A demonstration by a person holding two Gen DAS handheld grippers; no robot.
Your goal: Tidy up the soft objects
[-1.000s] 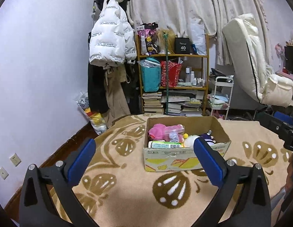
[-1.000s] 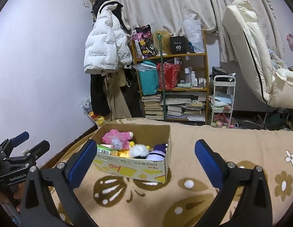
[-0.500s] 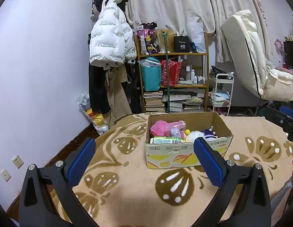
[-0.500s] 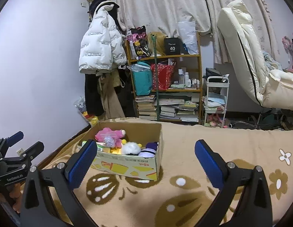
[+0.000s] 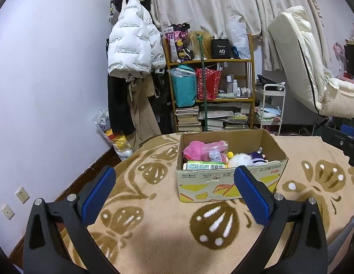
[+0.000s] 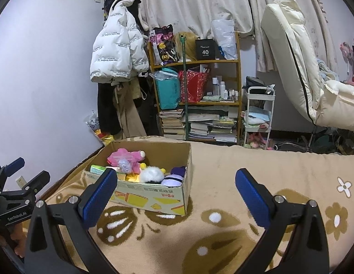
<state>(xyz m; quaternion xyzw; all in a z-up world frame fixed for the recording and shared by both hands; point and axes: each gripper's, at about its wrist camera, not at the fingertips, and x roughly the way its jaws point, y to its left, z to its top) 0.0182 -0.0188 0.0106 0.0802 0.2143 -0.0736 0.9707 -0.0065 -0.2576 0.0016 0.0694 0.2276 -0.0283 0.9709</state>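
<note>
A cardboard box [image 5: 229,182] stands on a beige patterned blanket [image 5: 154,228]. It holds a pink plush toy [image 5: 195,149], a white fluffy toy [image 5: 242,159], a purple striped toy [image 5: 258,156], a clear plastic bag [image 5: 214,154] and a green packet [image 5: 204,166]. My left gripper [image 5: 174,191] is open and empty, just in front of the box. In the right wrist view the box [image 6: 154,196] sits left of centre. My right gripper [image 6: 177,194] is open and empty, in front of the box and to its right.
A wooden shelf [image 5: 211,96] with books and bags stands at the back wall, beside hanging coats [image 5: 133,45]. A white cart [image 5: 270,109] and a cream recliner [image 5: 314,73] stand at the right. The other gripper [image 6: 14,194] shows at the left edge.
Both cameras have shifted slightly; the box sits a little lower and closer in the left view and further left in the right view. Both grippers stay open and empty.
</note>
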